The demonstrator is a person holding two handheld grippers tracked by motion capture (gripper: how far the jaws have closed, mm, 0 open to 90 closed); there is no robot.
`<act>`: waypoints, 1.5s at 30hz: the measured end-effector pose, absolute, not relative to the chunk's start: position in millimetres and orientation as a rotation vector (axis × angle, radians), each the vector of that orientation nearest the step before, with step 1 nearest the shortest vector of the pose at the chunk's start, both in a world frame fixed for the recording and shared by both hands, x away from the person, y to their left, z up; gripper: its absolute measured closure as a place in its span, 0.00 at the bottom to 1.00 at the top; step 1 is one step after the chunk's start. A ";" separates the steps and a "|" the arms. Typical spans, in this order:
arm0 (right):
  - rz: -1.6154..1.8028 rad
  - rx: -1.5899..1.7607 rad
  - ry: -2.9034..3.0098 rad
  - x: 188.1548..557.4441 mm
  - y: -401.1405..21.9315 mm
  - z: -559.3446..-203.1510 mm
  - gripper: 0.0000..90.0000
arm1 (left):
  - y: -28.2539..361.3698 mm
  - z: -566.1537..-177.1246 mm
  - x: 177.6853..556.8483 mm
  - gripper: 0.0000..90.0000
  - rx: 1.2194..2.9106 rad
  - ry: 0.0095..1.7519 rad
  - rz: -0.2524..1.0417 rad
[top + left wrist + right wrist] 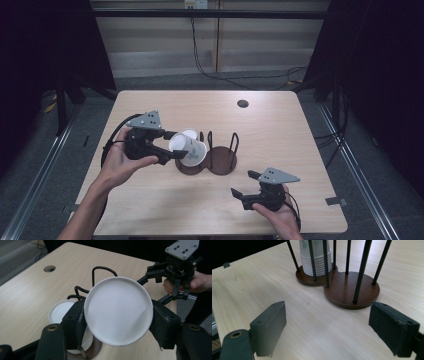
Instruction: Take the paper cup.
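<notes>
Pale wooden surface (150, 210) bearing a dark brown double-ring cup holder with black wire uprights (222, 159). Left gripper (172, 145) pinching a white paper cup (189, 149), tilted above the stacked cups (315, 258). Right gripper (245, 184) spread wide, holding nothing, near the holder.

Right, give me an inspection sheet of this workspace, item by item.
Surface: light wooden table with a round cable hole near the far edge.
Job's things: a white paper cup lying tilted in the left gripper; a stack of cups in one bay of the dark wooden holder, the other bay empty.
Clutter: nothing seen.
Grippers: left gripper's jaws clamp the cup's sides; right gripper open, nothing between its jaws, resting near the table's near edge.
Cables: a black cable trails from the left gripper; more cables on the floor beyond the table.
Surroundings: dark curtains at both sides, grey floor.
</notes>
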State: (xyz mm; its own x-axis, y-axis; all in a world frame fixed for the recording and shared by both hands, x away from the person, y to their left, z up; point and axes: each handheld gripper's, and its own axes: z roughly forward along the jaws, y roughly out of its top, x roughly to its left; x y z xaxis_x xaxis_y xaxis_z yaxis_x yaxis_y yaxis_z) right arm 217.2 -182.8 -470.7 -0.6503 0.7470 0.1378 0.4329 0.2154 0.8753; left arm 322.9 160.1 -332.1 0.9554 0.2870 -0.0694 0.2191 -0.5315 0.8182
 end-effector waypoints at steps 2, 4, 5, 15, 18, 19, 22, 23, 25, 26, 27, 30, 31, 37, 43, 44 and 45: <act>1.415 1.094 2.191 217.6 -181.5 -470.5 0.15 | 159.3 -335.7 320.5 0.40 2.152 0.353 0.079; 1.422 1.074 2.203 217.9 -179.3 -469.2 0.15 | 158.5 -338.9 318.6 0.40 2.137 0.352 0.067; 1.427 1.071 2.206 218.2 -178.1 -468.0 0.15 | 158.5 -340.0 318.1 0.40 2.145 0.344 0.069; 1.479 0.946 2.255 221.1 -165.0 -447.3 0.15 | 160.6 -360.7 314.0 0.40 2.104 0.364 0.024; 1.494 0.931 2.258 224.5 -162.9 -443.1 0.15 | 160.7 -365.2 312.5 0.40 2.111 0.366 0.024; 1.502 0.927 2.259 225.9 -161.8 -441.6 0.15 | 161.1 -366.8 312.0 0.40 2.106 0.365 0.015; 1.524 0.907 2.268 229.8 -157.6 -436.2 0.15 | 161.5 -371.1 310.1 0.40 2.091 0.368 0.000; 1.530 0.903 2.268 231.0 -156.4 -434.8 0.15 | 161.2 -372.8 309.4 0.40 2.092 0.370 -0.005; 1.539 0.892 2.275 233.6 -154.4 -432.3 0.16 | 160.7 -376.0 308.5 0.40 2.094 0.372 -0.012; 1.544 0.890 2.275 234.8 -153.7 -431.2 0.16 | 160.4 -377.8 308.0 0.40 2.086 0.373 -0.020; 1.560 0.889 2.277 236.8 -152.5 -429.5 0.16 | 160.0 -379.2 307.4 0.40 2.081 0.374 -0.028; 1.567 0.883 2.282 239.5 -150.8 -427.6 0.16 | 158.7 -384.8 306.5 0.40 2.082 0.373 -0.045; 1.572 0.882 2.286 240.7 -150.0 -427.0 0.16 | 158.6 -386.5 306.5 0.40 2.080 0.374 -0.055; 1.588 0.850 2.334 246.4 -144.0 -425.1 0.15 | 158.3 -393.6 303.1 0.40 2.064 0.383 -0.083; 1.627 0.839 2.393 250.1 -137.2 -429.8 0.15 | 154.4 -399.3 298.0 0.40 2.060 0.390 -0.107; 1.623 0.835 2.396 250.3 -135.9 -430.5 0.15 | 153.7 -399.9 297.7 0.40 2.062 0.386 -0.107; 1.621 0.827 2.404 250.5 -134.5 -431.1 0.15 | 153.0 -400.3 297.1 0.40 2.061 0.385 -0.108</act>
State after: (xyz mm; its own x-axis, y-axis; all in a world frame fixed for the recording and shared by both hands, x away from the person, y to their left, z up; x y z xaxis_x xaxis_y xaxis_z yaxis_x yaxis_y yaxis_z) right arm 250.5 -134.5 -431.1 -0.8420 0.5037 0.1933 0.3679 0.2740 0.8886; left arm 297.1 153.0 -400.3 0.9455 0.2265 -0.2341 0.3150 -0.4537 0.8336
